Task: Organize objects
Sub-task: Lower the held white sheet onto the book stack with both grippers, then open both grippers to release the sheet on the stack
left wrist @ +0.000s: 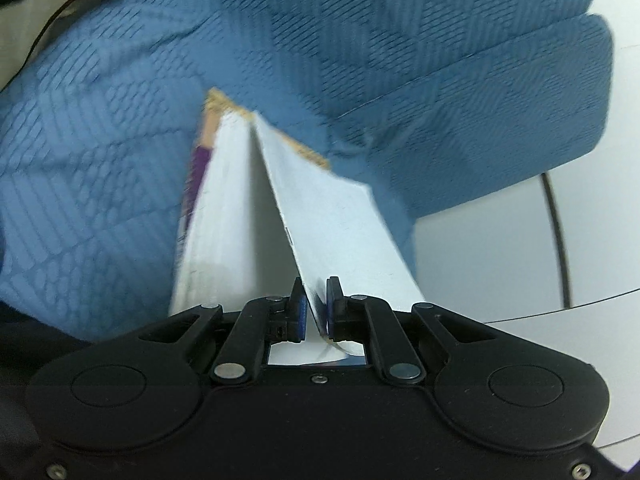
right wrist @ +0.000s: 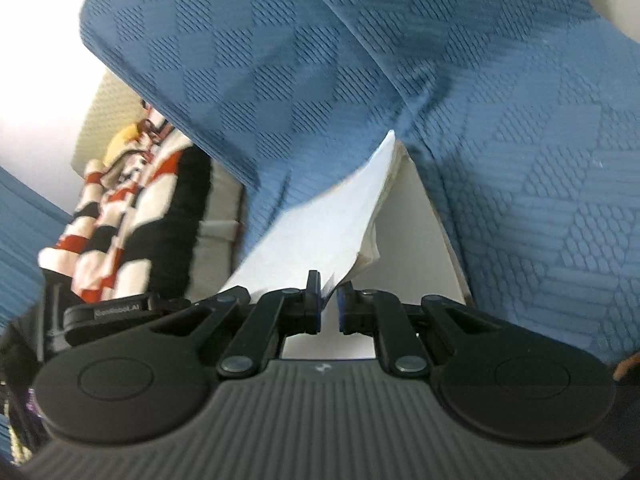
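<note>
An open book [left wrist: 224, 220] with white pages and a purple and tan cover edge is held over a blue quilted cover [left wrist: 360, 40]. My left gripper [left wrist: 317, 308] is shut on one stiff white leaf [left wrist: 336, 220] of it, the blue pads pressing both faces. In the right wrist view the same book [right wrist: 320, 216] spreads open, and my right gripper [right wrist: 329, 304] is shut on the lower edge of a bundle of its pages. The far end of the book lies close against the blue cover [right wrist: 320, 60]; contact cannot be told.
A white floor [left wrist: 480, 260] with a thin black cable [left wrist: 558, 232] shows at the right of the left wrist view. A red, white and black striped cloth [right wrist: 128, 208] lies on a beige cushion [right wrist: 220, 208] at the left of the right wrist view.
</note>
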